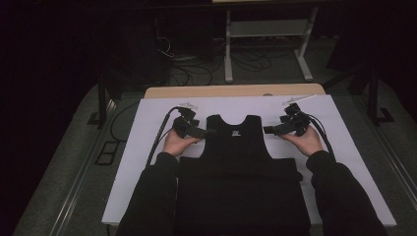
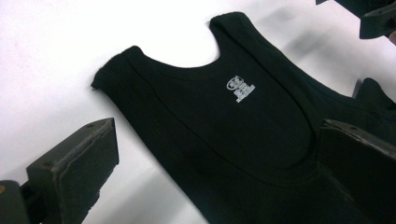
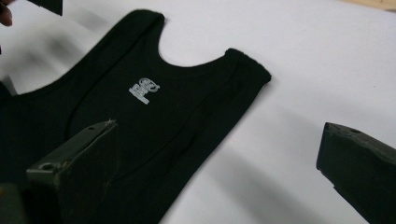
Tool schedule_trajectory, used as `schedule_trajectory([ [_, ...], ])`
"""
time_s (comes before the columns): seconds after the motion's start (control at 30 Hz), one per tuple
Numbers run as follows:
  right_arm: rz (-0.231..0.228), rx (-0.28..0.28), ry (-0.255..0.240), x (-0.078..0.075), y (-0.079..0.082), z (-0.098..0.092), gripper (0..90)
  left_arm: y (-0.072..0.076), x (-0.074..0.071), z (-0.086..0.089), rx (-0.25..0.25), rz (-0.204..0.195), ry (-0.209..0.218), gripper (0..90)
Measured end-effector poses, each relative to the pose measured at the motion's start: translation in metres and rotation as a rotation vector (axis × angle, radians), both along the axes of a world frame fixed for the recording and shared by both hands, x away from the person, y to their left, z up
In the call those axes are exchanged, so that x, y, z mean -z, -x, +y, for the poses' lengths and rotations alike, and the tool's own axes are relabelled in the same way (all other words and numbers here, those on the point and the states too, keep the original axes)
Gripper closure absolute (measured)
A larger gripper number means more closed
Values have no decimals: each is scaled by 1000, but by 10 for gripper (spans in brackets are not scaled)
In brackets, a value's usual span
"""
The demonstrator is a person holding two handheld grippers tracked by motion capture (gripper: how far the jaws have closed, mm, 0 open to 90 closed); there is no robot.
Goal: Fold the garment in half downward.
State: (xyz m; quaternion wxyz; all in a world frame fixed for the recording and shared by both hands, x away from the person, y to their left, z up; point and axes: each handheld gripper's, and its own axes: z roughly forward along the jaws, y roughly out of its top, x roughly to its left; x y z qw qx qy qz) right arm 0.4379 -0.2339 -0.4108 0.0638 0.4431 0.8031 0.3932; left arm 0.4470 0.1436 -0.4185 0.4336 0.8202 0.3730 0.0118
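On white table (image 1: 147, 162): L claw (image 1: 209, 131) & R claw (image 1: 268, 130) released, flanking black vest (image 1: 236, 147).

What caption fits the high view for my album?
Both open grippers, left gripper and right gripper, flank a black tank top on a white table.

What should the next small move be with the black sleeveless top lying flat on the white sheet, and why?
Probably close each gripper on a shoulder strap. The black sleeveless top lies flat on the white sheet, and the left gripper and right gripper sit at its two sides with jaws wide open, holding nothing. Each strap lies between or near the open jaws.
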Motion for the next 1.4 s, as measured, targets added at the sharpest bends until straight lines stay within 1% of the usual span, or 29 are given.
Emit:
schedule_trajectory([
  [0.03,6,-5,1,3,-1,2,0,0,2,-1,2,3,-3,0],
  [0.1,6,-3,-1,4,-1,2,0,-1,4,-1,3,5,-12,0],
  [0.17,11,-7,0,6,-2,4,0,-1,6,-2,0,13,-12,0],
  [0.3,19,-18,5,10,-1,9,0,-2,8,-3,5,12,-21,0],
  [0.53,27,-28,7,17,-2,16,0,-3,13,-4,0,18,-28,0],
  [0.6,33,-30,14,19,-2,19,0,-3,15,-4,-4,20,-21,0],
  [0.8,40,-39,27,25,-2,25,0,-3,21,-5,-8,30,-31,0],
  [0.83,42,-39,28,27,-2,26,28,-3,22,-5,-5,30,-33,0],
  [0.9,40,-40,29,28,-2,27,45,-4,23,-5,2,30,-43,0],
  [0.97,41,-34,33,29,-2,28,77,-3,24,-6,-7,39,-38,0],
  [1.0,42,-32,39,30,-3,29,93,-3,24,-6,-7,39,-47,0],
  [1.07,41,-34,44,32,-3,31,103,-3,25,-6,-9,40,-49,0],
  [1.1,41,-34,46,33,-3,32,125,-3,25,-7,-9,39,-48,0],
  [1.23,40,-28,54,35,-3,34,134,-3,26,-8,-5,37,-54,0],
  [1.3,37,-23,70,35,-3,35,138,-3,27,-9,0,35,-67,5],
  [1.33,35,-19,71,36,-3,35,150,-2,28,-10,-5,39,-62,15],
  [1.4,35,-14,66,37,-3,35,180,-2,31,-11,-3,40,-77,27],
])
